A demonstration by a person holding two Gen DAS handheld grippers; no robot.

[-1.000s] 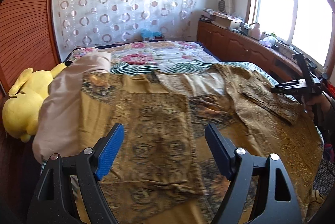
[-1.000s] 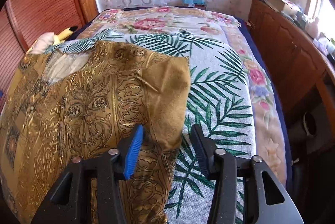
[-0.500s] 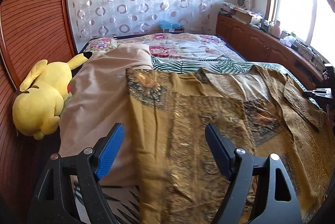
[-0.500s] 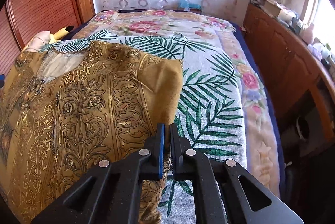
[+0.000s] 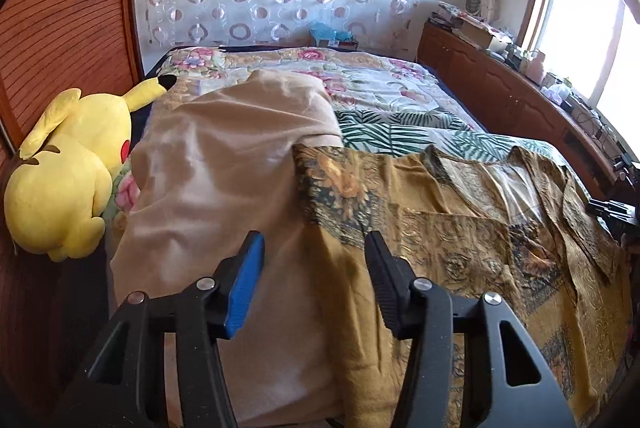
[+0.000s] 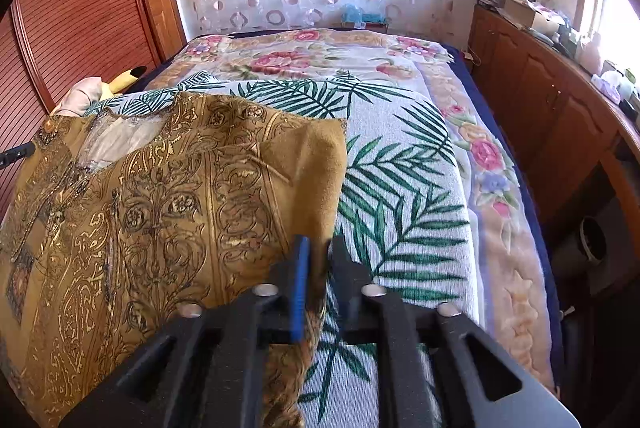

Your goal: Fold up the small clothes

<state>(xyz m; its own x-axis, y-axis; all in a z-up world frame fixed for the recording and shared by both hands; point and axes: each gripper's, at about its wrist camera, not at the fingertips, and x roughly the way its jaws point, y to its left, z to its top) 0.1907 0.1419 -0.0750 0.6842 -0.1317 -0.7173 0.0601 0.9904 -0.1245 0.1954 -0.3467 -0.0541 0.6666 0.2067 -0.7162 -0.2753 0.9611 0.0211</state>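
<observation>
A golden-brown patterned garment [image 5: 440, 248] lies spread on the bed, and its right sleeve [image 6: 280, 168] is folded over. My left gripper [image 5: 314, 284] hovers over the garment's left edge where that edge meets a beige cloth [image 5: 224, 188]. Its jaws are closing, with the edge below and between them but not pinched. My right gripper [image 6: 320, 268] is at the folded sleeve's lower corner. Its jaws are opening and stand a narrow gap apart, with the cloth's edge in that gap. The right gripper also shows far right in the left wrist view [image 5: 612, 208].
A yellow plush toy [image 5: 68, 180] lies at the bed's left side against a wooden slatted wall. A palm-leaf bedcover [image 6: 400, 188] stretches to the right of the garment. A wooden cabinet [image 6: 540, 108] with clutter on top runs along the right, under the window.
My left gripper slid left across the garment to its left edge, and its jaws narrowed. My right gripper pinched shut on the sleeve corner, then parted slightly, and stayed in place.
</observation>
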